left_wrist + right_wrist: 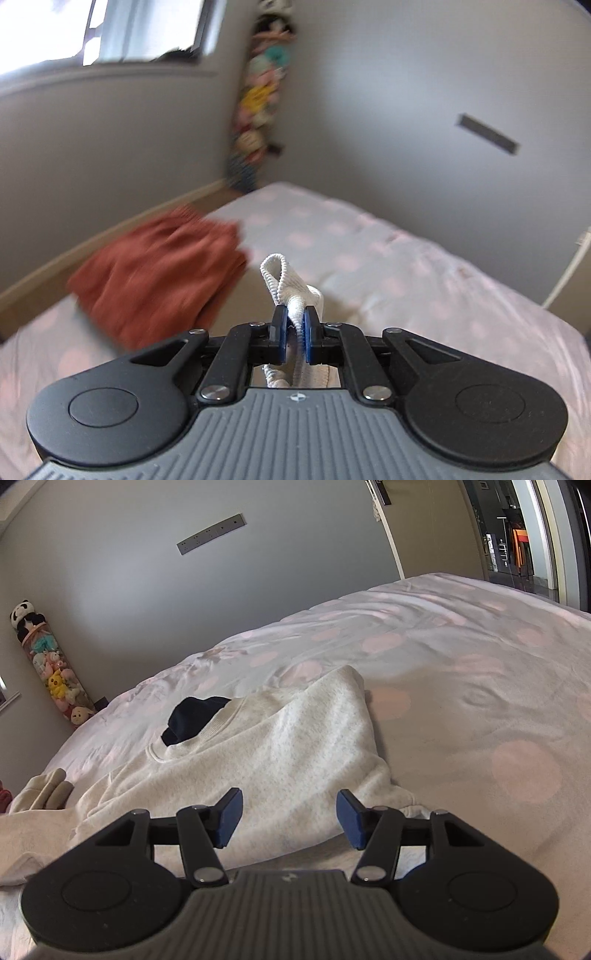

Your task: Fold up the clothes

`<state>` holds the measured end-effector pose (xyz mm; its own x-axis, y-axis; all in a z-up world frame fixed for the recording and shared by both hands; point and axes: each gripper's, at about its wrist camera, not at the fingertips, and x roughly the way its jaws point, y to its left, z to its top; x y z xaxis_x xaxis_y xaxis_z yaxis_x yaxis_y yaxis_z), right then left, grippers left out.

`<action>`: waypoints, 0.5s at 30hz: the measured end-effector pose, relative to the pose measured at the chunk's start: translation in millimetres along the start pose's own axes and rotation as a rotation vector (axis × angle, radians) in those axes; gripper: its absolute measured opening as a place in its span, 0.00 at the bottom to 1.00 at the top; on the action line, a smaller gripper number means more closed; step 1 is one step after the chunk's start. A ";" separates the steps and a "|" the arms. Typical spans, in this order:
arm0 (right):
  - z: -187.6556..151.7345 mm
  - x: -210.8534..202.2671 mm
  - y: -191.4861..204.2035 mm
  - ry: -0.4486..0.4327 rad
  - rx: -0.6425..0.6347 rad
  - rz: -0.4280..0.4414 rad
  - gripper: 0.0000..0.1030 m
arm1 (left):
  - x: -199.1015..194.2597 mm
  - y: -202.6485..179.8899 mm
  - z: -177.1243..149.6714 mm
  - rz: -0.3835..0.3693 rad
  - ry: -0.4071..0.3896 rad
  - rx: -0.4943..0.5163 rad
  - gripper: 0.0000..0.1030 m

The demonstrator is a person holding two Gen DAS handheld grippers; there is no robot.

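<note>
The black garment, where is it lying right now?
In the right wrist view, the black garment lies left of centre on the bed, tucked behind the collar of the white sweatshirt.

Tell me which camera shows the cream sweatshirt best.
The right wrist view. There the cream sweatshirt lies spread on the bed, neckline and body visible, ahead of the open right gripper. The left wrist view shows only a ribbed white edge pinched in the left gripper; probably the same garment, though that cannot be confirmed.
</note>
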<state>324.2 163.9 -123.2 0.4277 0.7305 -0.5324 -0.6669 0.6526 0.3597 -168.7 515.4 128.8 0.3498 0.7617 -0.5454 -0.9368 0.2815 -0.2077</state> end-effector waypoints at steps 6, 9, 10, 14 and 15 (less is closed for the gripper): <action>3.4 -8.6 5.1 0.038 -0.102 -0.046 0.60 | -22.4 -133.7 36.3 -0.173 -0.027 0.164 0.07; 3.5 -12.7 0.4 0.045 -0.112 -0.042 0.60 | -23.5 -202.9 37.6 -0.266 -0.023 0.218 0.06; 3.8 -14.5 -2.8 0.046 -0.101 -0.034 0.60 | -22.2 -224.8 34.5 -0.293 -0.018 0.238 0.06; 7.6 -20.0 -15.0 0.032 -0.068 -0.028 0.60 | -1.2 -300.5 2.7 -0.381 0.027 0.323 0.06; 8.9 -21.2 -17.9 0.026 -0.061 -0.031 0.60 | 6.0 -317.5 -7.5 -0.401 0.042 0.343 0.06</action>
<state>332.4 138.5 -111.6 0.4335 0.7042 -0.5623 -0.6896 0.6610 0.2960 130.9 426.2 185.4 0.6741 0.5335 -0.5109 -0.6751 0.7257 -0.1329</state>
